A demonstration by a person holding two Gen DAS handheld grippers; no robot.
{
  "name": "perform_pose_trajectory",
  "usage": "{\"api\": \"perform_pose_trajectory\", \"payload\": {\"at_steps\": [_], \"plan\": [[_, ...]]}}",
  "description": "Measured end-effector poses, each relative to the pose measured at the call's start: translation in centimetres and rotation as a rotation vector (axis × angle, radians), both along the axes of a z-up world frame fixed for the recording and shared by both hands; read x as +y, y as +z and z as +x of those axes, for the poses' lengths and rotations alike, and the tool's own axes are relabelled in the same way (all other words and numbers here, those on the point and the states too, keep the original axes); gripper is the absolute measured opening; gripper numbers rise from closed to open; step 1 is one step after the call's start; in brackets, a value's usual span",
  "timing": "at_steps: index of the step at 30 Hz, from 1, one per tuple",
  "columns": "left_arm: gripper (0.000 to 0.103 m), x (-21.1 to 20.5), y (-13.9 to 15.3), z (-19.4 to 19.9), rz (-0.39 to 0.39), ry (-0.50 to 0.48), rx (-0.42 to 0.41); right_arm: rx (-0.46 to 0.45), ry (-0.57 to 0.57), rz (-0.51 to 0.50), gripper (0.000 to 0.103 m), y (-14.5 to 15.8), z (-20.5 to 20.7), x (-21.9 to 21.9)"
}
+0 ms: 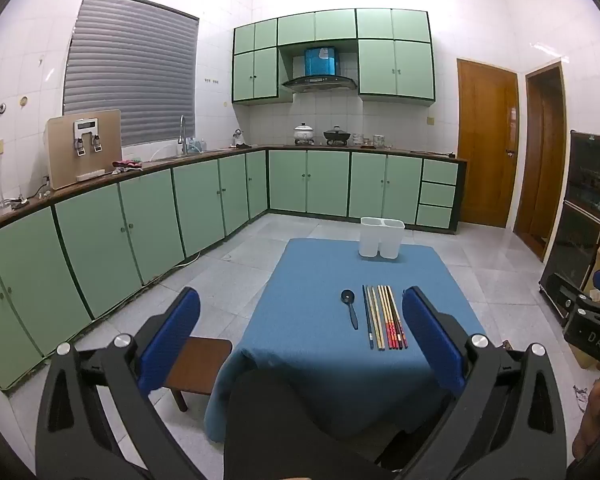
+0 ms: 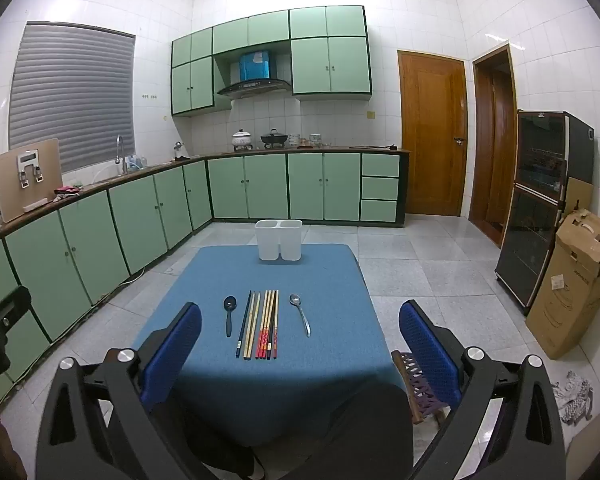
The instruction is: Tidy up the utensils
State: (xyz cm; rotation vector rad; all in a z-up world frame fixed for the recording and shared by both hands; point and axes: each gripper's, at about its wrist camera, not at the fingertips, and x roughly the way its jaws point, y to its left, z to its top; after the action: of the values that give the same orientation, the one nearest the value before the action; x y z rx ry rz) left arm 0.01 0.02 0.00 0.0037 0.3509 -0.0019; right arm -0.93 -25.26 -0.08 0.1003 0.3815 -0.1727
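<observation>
- Hovering nearest the cameras, the left gripper (image 1: 301,312) and the right gripper (image 2: 300,320) each hold their blue-padded jaws spread wide, with nothing between them.
- Below both grippers stands the bench (image 2: 332,352), draped in a blue cloth that hangs over its near edge.
- On the cloth's middle lie the chopsticks (image 2: 260,324), several pairs side by side, tips pointing away.
- Just left of the chopsticks rests a black spoon (image 2: 228,316), bowl pointing away; a metal spoon (image 2: 301,314) rests near their right side.
- At the bench's far edge stands a white two-compartment holder (image 2: 279,240), upright, well apart from the utensils.
- A brown stool (image 1: 198,366) sits beside the bench's left side on the grey tiled floor (image 2: 420,272).
- Green base cabinets (image 2: 284,186) line the left and far walls.
- A cardboard box (image 2: 572,284) leans against a dark glass-door cabinet (image 2: 540,208) at the right; wooden doors (image 2: 432,136) stand beyond.
</observation>
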Motion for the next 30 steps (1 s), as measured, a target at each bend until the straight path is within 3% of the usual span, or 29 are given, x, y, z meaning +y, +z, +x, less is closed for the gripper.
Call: {"api": "perform_pose_trajectory", "payload": {"at_steps": [30], "plan": [[0.098,0.56,0.34,0.04,0.008,0.002,0.003,-0.009,0.004,-0.005,0.097,0.28,-0.2,0.23]]}}
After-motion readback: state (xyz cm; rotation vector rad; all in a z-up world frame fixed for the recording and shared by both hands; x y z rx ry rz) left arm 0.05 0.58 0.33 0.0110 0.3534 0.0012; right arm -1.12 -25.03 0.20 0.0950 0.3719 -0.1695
